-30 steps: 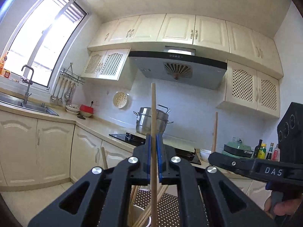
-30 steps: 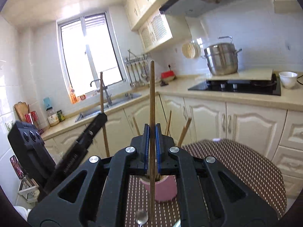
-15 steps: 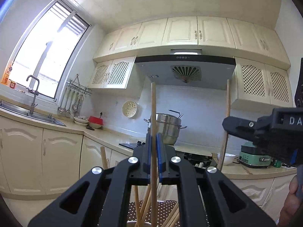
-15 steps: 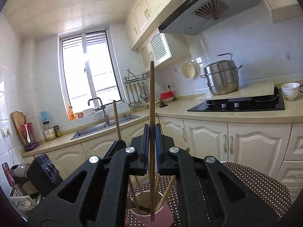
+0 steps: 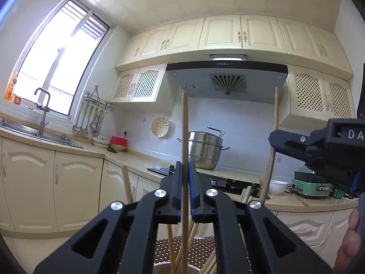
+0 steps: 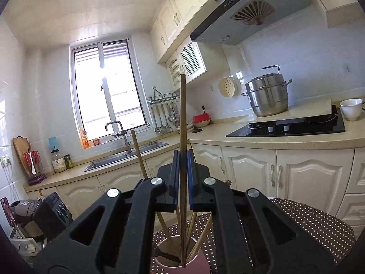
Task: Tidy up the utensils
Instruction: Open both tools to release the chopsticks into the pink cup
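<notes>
Both chopsticks have sunk toward the pink cup (image 6: 180, 262) (jaws of each gripper clamp one upright): left gripper (image 5: 185, 189) holds a pale chopstick (image 5: 185, 137), right gripper (image 6: 182, 178) a dark chopstick (image 6: 182, 118).

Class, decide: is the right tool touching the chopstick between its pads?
Touching. The right wrist view shows the right tool with its blue pads pressed against the upright chopstick above the pink cup.

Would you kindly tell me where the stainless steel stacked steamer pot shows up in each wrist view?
Left wrist: the stainless steel stacked steamer pot stands centre frame, just right of the left gripper's chopstick.
Right wrist: it sits upper right, beside the hob.
Shared landmark: the round perforated cream strainer hanging on the wall.
</notes>
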Motion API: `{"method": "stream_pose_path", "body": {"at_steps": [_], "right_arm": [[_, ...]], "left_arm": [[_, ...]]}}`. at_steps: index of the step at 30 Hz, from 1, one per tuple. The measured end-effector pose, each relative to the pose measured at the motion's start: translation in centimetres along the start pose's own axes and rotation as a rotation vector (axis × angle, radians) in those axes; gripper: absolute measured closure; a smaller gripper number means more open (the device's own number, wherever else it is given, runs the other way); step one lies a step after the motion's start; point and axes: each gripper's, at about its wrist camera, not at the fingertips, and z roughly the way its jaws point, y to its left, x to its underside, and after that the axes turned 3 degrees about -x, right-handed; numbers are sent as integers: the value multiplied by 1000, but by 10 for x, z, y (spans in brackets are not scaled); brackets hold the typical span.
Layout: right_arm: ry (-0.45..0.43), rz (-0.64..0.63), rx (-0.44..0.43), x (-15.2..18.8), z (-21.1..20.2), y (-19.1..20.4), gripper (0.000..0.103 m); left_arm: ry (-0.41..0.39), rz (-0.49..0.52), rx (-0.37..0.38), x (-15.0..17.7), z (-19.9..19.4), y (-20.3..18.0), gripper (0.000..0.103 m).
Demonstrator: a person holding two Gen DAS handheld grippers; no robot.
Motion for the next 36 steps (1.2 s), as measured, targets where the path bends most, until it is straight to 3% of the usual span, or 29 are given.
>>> {"method": "stream_pose_path", "body": {"at_steps": [6,7,8,10,19,36], "right_arm": [[-21,-17,14,-2,0,5,96],[-29,-18,16,-1,-1,6,96],[-31,-14,15,-1,0,6,96],[-34,-13,17,0,1,8,96],[-11,-53,26,11,9,21,96],[149,-104,35,50,20,41,96]], "left_arm": [[96,17,-5,9,-8,3,95],[112,14,-7,8,-9,4,89],[119,6,-11,6,-13,5,71],[121,-6,-8,2,-19,8,62],[225,11,-72,-17,-31,23,58],[339,86,-166,-24,-47,47,49]]}}
